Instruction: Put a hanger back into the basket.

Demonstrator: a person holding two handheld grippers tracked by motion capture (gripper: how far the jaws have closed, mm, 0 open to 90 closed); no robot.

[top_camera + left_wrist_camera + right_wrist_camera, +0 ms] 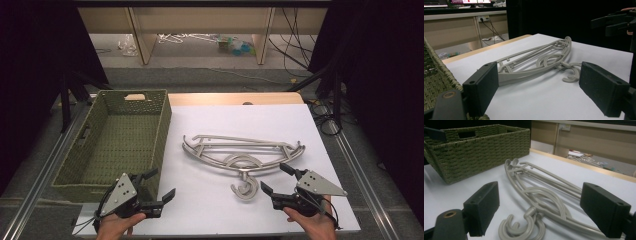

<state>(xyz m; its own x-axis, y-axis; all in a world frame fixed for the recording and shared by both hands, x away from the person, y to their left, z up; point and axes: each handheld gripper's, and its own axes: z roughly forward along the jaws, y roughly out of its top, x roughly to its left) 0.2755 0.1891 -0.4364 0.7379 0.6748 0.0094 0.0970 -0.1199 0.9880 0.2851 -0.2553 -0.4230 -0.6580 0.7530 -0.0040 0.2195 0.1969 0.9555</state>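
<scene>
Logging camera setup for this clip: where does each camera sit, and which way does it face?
High view: above the person's side, looking forward and down on the table; both hands, left gripper, right gripper.
Left gripper view: between its own open jaws toward the hangers; right gripper beyond.
Right gripper view: between its open jaws, over the hangers toward the basket.
All three share the hangers.

White table (300,125): green woven basket (107,165), grey hangers (242,152).

Green woven basket (95,165) at the white table's (310,135) left side, a wooden bench (200,20) beyond.
</scene>
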